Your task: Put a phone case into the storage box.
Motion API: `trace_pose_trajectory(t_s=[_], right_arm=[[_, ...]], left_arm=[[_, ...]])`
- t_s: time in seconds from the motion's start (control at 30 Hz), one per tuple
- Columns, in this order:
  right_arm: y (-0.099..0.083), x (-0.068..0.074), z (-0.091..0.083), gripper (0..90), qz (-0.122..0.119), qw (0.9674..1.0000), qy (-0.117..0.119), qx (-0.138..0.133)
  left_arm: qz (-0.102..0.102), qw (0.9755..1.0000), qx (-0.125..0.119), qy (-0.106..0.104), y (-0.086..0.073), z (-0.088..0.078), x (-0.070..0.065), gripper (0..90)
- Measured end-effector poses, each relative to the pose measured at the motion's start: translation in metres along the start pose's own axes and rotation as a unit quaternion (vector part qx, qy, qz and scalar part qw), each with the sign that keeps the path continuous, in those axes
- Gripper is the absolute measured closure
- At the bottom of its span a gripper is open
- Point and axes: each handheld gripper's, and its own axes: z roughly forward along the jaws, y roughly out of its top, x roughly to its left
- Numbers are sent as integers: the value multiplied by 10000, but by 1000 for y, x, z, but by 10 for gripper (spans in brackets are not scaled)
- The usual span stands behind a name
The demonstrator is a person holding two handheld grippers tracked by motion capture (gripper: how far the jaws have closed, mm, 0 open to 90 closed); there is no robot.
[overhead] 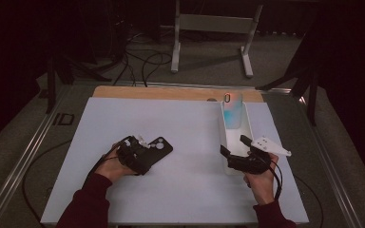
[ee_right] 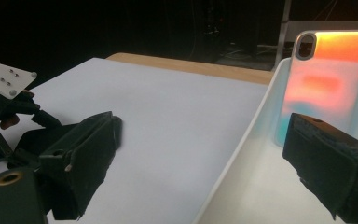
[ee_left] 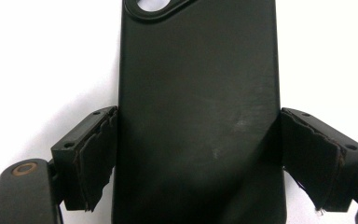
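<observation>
We see one white surface (overhead: 180, 190) with broad bare room across its middle and far-left corner. One white tray (overhead: 224, 137) lies along its right edge, holding one iridescent phone case (overhead: 232, 110) propped upright at the far end. One black phone case (overhead: 158, 148) lies flat left of centre, toward the near edge. Our left hand-held gripper (overhead: 145, 147) straddles it, pads at both long sides; whether they press, we cannot tell. Our right hand-held gripper (overhead: 233, 146) stands wide and empty over the tray's near left wall.
</observation>
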Motion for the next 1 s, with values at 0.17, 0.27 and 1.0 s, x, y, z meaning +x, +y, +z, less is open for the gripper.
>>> trace_pose_trajectory(t_s=[0.17, 0.27, 1.0], right_arm=[[0, 0, 0, 88, 16, 10000, 20, 5], [0, 0, 0, 88, 25, 10000, 58, 34], [2, 2, 6, 88, 143, 9994, 283, 113]], left_arm=[[25, 9998, -175, 79, 0, -6, -1, 155], [21, 9994, -306, 175, 0, -11, -2, 154], [36, 9923, -1199, 300, 4, -44, -5, 153]])
